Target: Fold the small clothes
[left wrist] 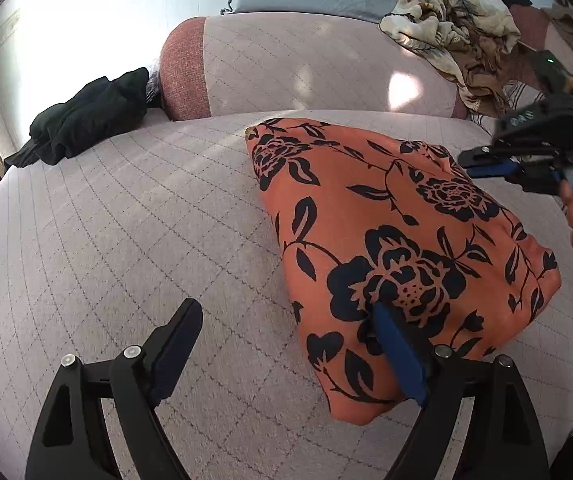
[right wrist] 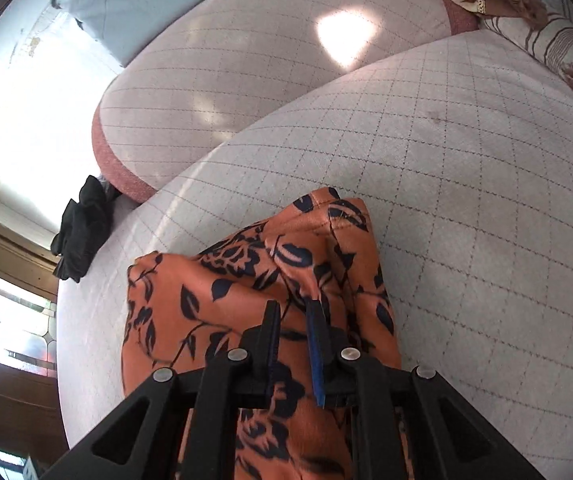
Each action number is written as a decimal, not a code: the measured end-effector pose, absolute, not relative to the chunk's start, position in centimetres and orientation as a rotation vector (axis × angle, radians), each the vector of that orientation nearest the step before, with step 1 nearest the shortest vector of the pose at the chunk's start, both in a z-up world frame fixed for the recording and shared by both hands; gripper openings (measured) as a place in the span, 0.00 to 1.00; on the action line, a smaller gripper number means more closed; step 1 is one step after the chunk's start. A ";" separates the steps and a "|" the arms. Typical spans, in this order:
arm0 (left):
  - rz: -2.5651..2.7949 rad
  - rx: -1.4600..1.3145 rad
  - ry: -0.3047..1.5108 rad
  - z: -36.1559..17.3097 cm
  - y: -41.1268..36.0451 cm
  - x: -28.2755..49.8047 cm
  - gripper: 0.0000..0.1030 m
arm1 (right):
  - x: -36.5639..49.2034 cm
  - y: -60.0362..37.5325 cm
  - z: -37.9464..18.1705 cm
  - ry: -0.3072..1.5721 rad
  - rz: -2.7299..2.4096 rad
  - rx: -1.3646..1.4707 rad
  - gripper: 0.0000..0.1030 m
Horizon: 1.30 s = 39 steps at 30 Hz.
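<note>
Pink checked sofa cushions [left wrist: 126,208] carry my orange flowered cloth [left wrist: 386,232], folded into a thick bundle. Its long side runs from 11 o'clock down to 5 o'clock in my left view. My left hand-held gripper [left wrist: 286,344] stands wide open and holds nothing; the cloth lies toward 2 o'clock, under one finger. My right hand-held gripper [right wrist: 294,320] is nearer: it is pinched almost closed on a raised fold, right over the bundle.

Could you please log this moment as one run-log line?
stage: folding orange floral cloth on sofa | left claw: open, one finger on cloth | right claw: pinching cloth
</note>
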<state>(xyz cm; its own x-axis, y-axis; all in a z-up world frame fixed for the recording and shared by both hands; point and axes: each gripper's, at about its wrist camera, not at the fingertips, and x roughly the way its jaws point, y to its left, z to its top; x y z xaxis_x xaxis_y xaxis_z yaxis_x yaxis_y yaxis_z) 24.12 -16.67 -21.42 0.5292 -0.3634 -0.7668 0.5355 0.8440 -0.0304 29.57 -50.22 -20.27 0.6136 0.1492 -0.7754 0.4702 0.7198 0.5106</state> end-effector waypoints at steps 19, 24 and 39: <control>-0.500 0.198 0.820 -21.3 -16.9 24.3 0.89 | 22.3 -45.1 -22.6 0.907 -0.109 0.707 0.18; -0.489 0.197 0.817 -21.5 -17.0 24.4 0.91 | 22.4 -45.0 -22.5 0.915 -0.093 0.670 0.18; -0.461 0.223 0.819 -21.4 -17.3 23.9 0.92 | 22.5 -44.2 -22.2 0.921 -0.093 0.580 0.18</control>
